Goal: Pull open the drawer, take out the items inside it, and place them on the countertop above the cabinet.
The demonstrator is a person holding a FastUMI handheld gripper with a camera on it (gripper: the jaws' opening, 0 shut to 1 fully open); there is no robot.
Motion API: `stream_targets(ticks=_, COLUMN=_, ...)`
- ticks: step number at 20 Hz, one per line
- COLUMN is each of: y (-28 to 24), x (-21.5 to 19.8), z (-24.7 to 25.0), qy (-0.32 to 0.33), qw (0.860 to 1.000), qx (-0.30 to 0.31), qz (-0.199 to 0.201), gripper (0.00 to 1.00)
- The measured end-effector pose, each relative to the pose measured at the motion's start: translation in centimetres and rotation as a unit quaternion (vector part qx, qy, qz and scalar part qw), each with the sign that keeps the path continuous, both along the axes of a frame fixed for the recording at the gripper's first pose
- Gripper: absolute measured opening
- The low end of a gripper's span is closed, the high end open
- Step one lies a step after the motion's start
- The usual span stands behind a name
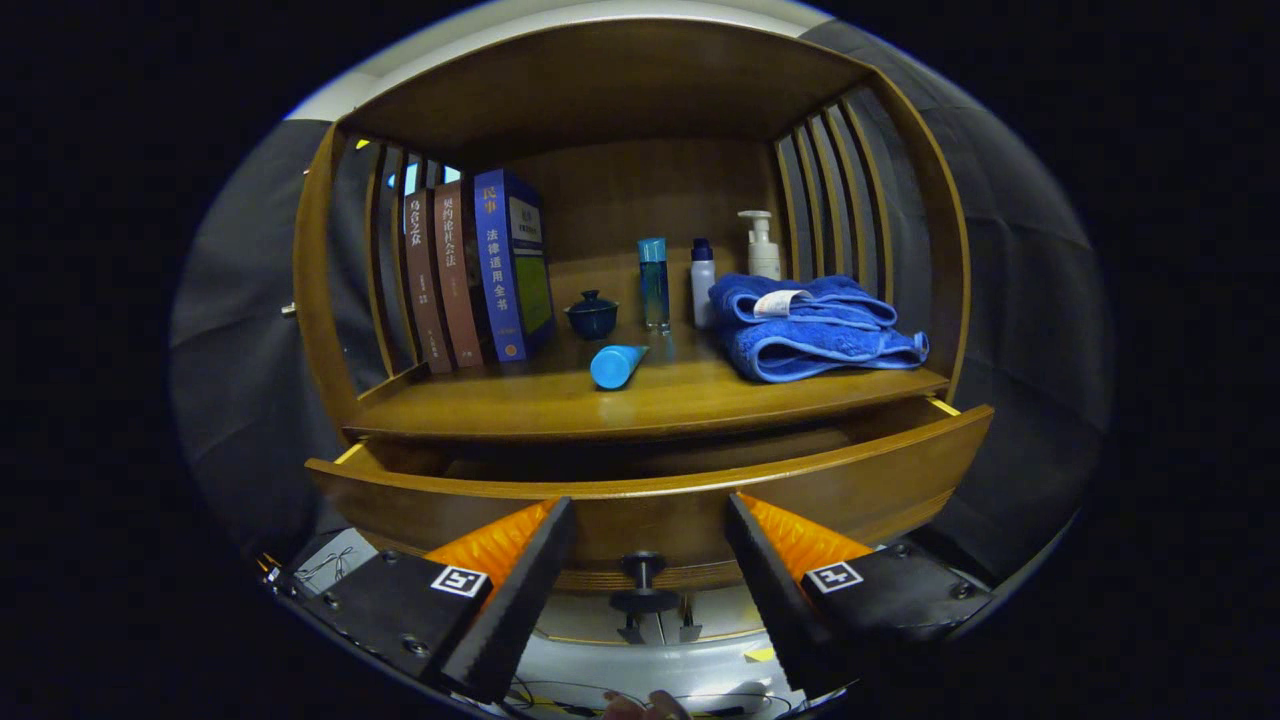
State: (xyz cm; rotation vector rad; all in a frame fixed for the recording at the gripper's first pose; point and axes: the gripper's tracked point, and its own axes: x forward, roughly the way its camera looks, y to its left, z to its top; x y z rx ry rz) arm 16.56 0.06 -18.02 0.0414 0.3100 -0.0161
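Two fingers (648, 540) stand wide apart, holding nothing, one to each side of the drawer's knob (643, 580), so we judge the pull is done and released. The drawer (880, 480) sits partly out beneath the desk (560, 405); its contents are hidden from us behind its front.

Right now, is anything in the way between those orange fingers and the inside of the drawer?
The drawer is pulled out, and its own front panel rises just ahead of the open gripper, whose fingers flank the knob. The gripper would likely have to lift over that panel. The drawer's inside is too dark to show any items.
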Motion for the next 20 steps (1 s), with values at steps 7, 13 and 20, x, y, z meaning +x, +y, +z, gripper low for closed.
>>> stream_targets(ticks=7, y=0.2, x=3.2, z=-0.1, qy=0.004, qw=1.000, qx=0.001, qz=-0.002, gripper=1.00)
stream_targets(ticks=13, y=0.2, x=3.4, z=-0.1, qy=0.002, qw=1.000, qx=0.000, qz=-0.007, gripper=1.00)
stream_targets(ticks=20, y=0.2, x=3.2, z=-0.1, qy=0.020, qw=1.000, qx=-0.010, qz=-0.003, gripper=1.00)
